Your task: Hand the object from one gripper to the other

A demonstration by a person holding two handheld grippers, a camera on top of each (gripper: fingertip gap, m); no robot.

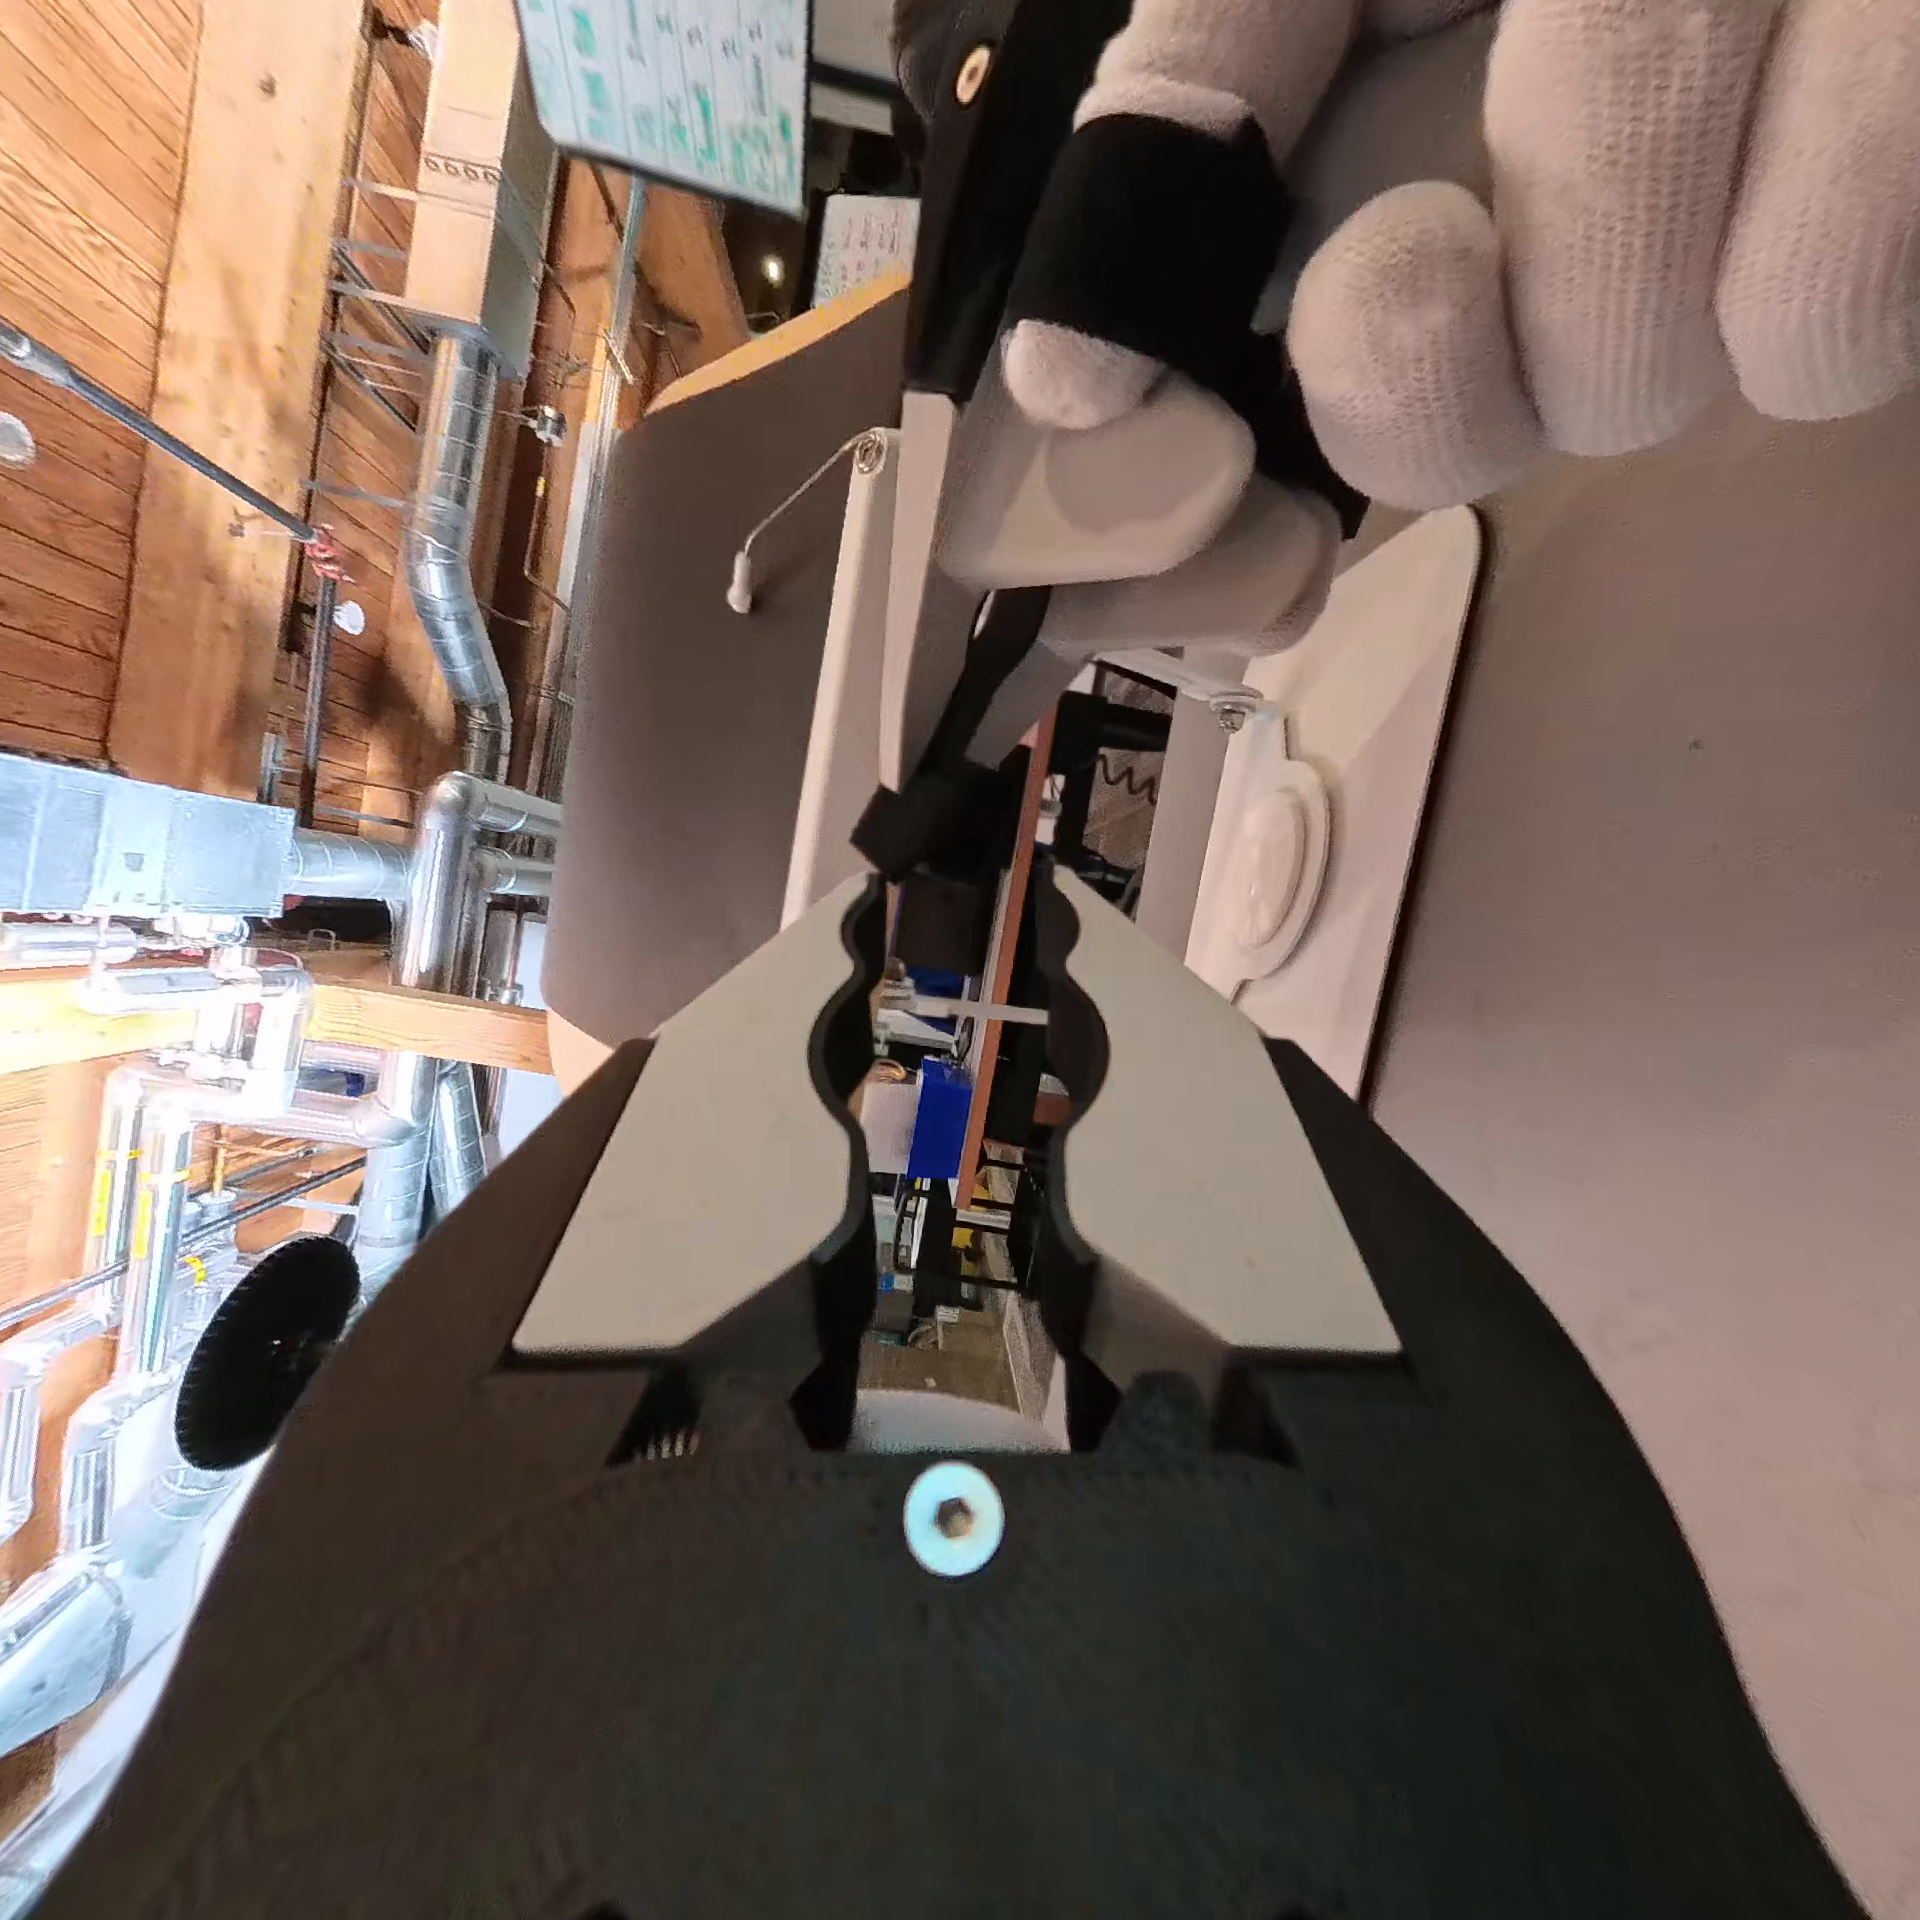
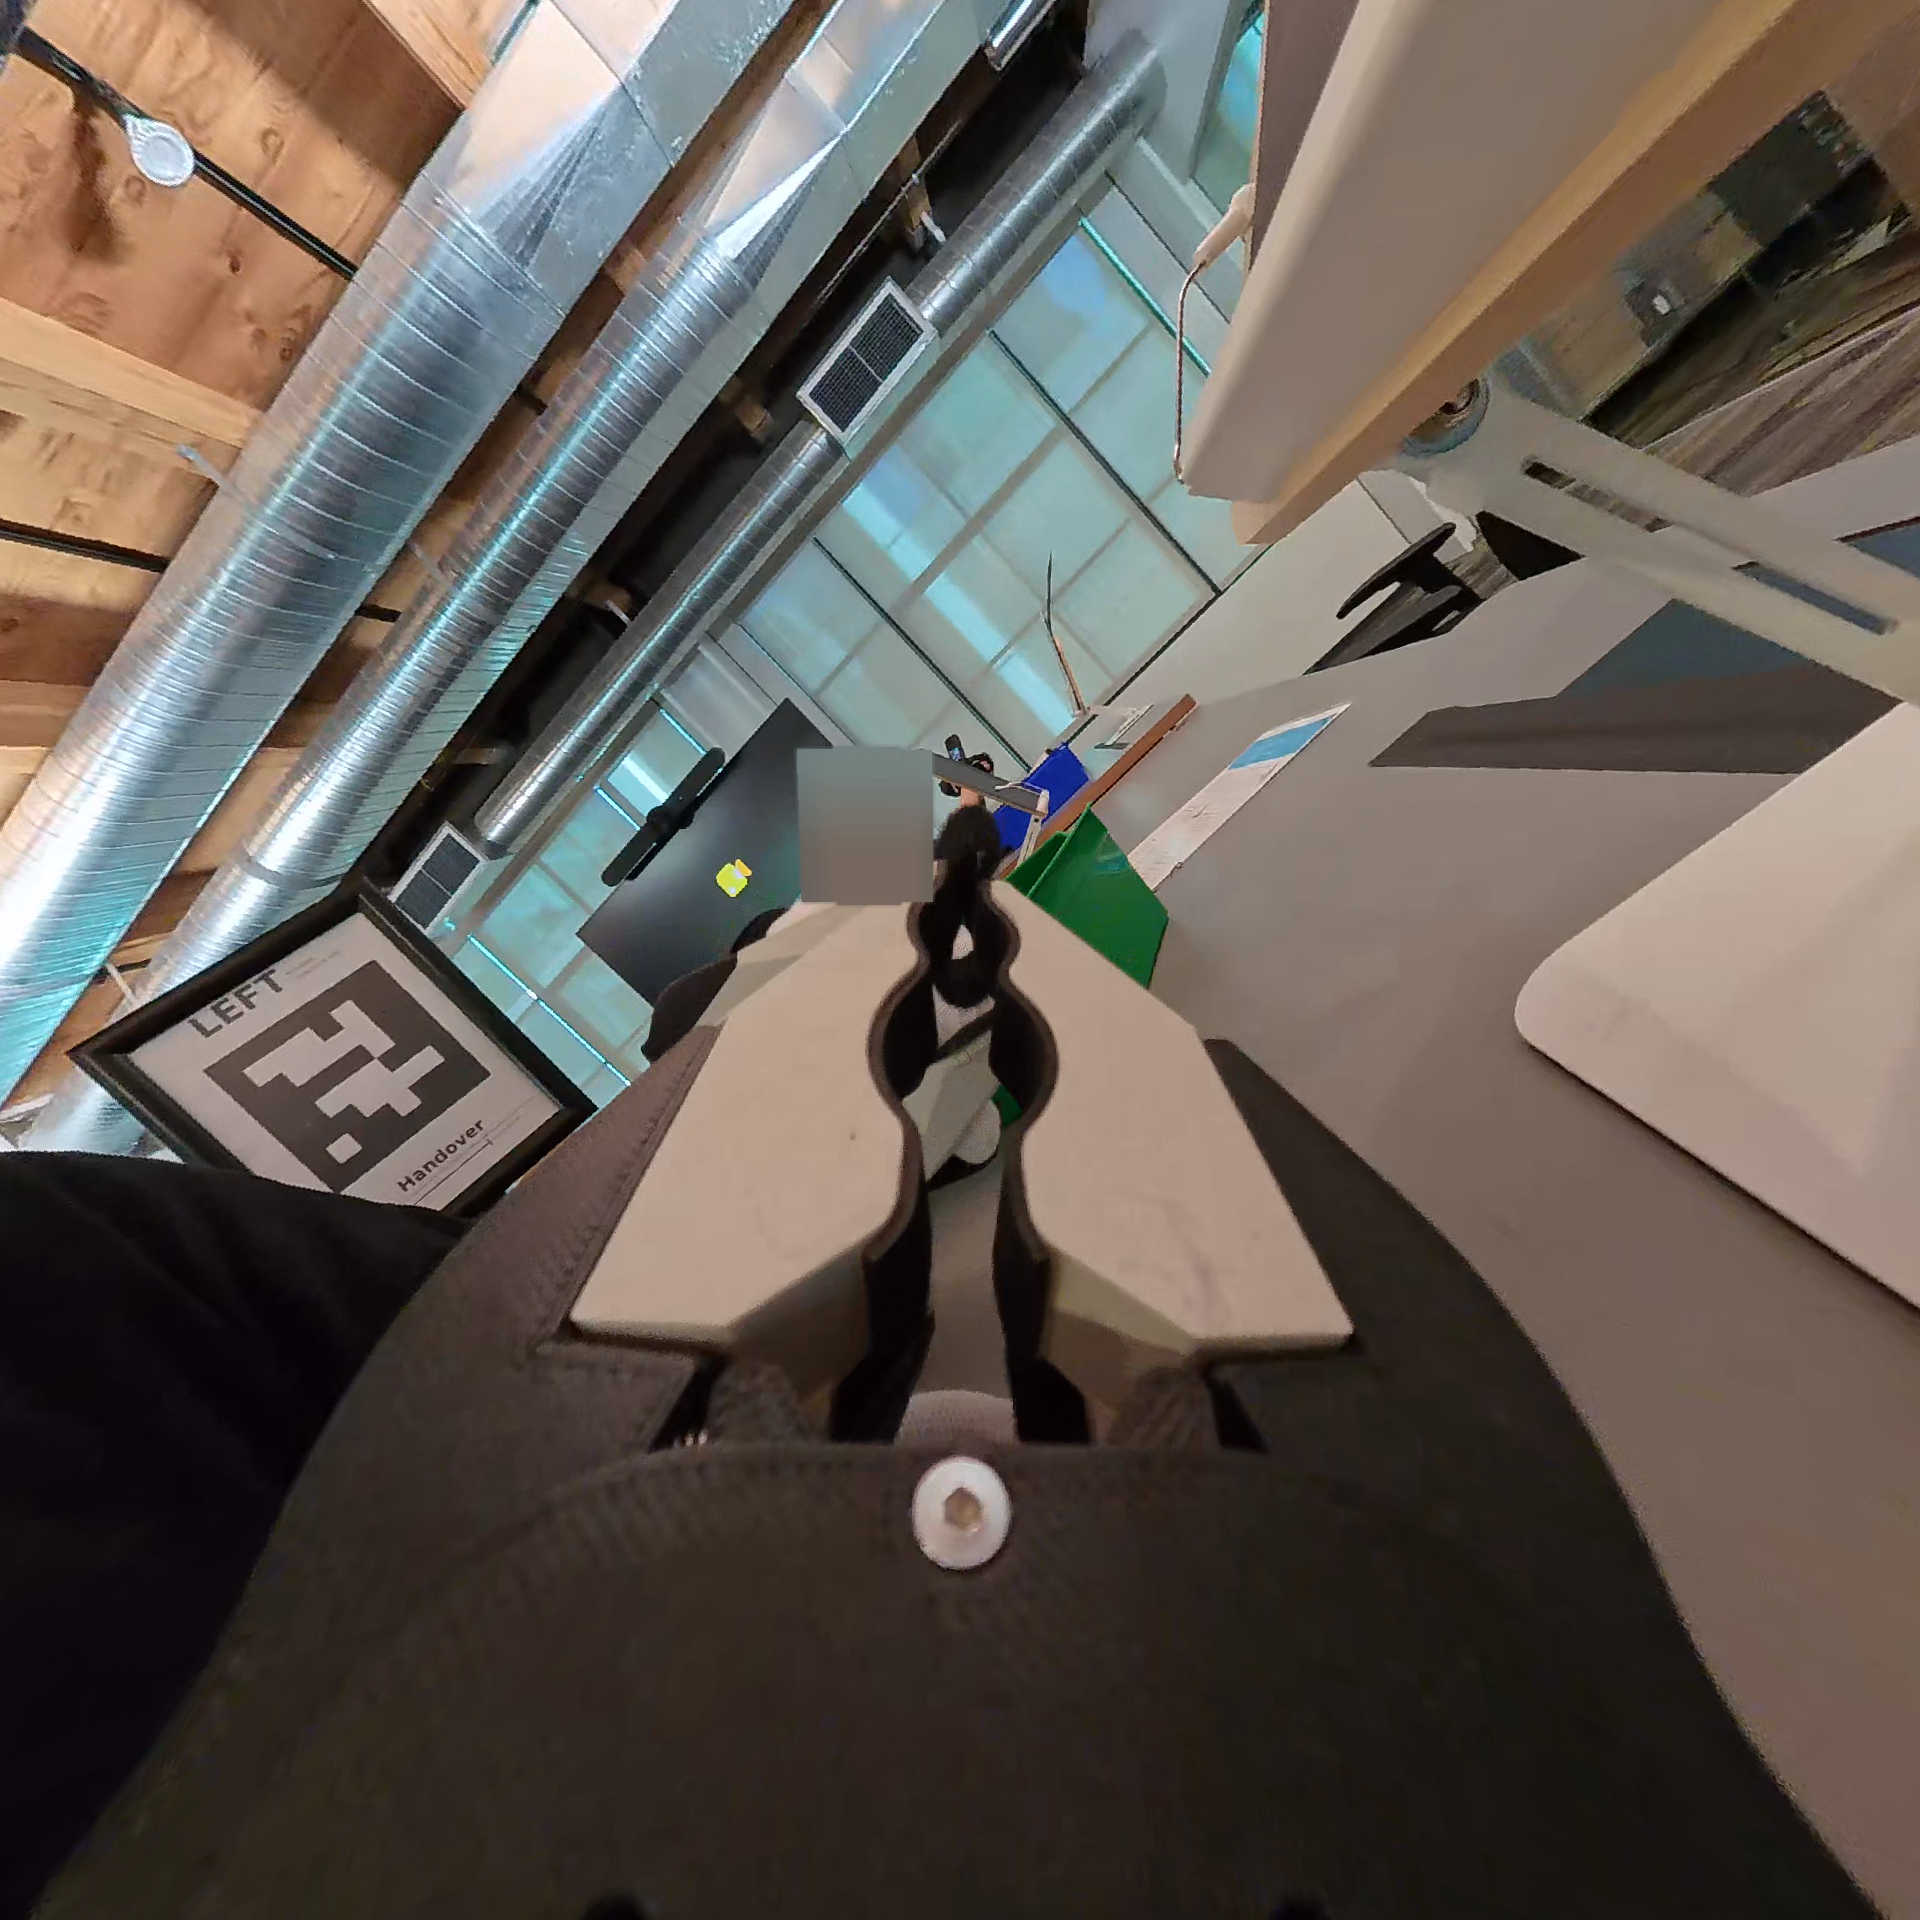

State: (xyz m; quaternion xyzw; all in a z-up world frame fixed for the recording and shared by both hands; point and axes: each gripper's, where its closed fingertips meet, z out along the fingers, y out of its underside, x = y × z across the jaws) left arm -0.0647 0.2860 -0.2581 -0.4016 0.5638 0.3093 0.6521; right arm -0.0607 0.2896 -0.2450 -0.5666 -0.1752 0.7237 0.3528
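The object is a small black piece (image 1: 916, 826), and its exact shape is hard to tell. In the left wrist view my right gripper (image 1: 935, 795) reaches down from above in a white-gloved hand (image 1: 1455, 312) and pinches the piece. My left gripper (image 1: 961, 904) is open, its grey fingers (image 1: 727, 1143) apart, with the piece just at its left fingertip. In the right wrist view my right gripper (image 2: 961, 906) is shut on the black piece (image 2: 966, 951), which sticks out past the tips. Pale parts of something else show through the gap behind it.
Both views are tilted and look up at a wooden ceiling with silver ducts (image 2: 343, 488). A grey and white desk (image 1: 1610, 935) fills the right side. A framed black-and-white marker card (image 2: 332, 1070) is at the left of the right wrist view, and green and blue bins (image 2: 1091, 894) are far off. Only a small space, under 4 cm, lies between the two pairs of fingers.
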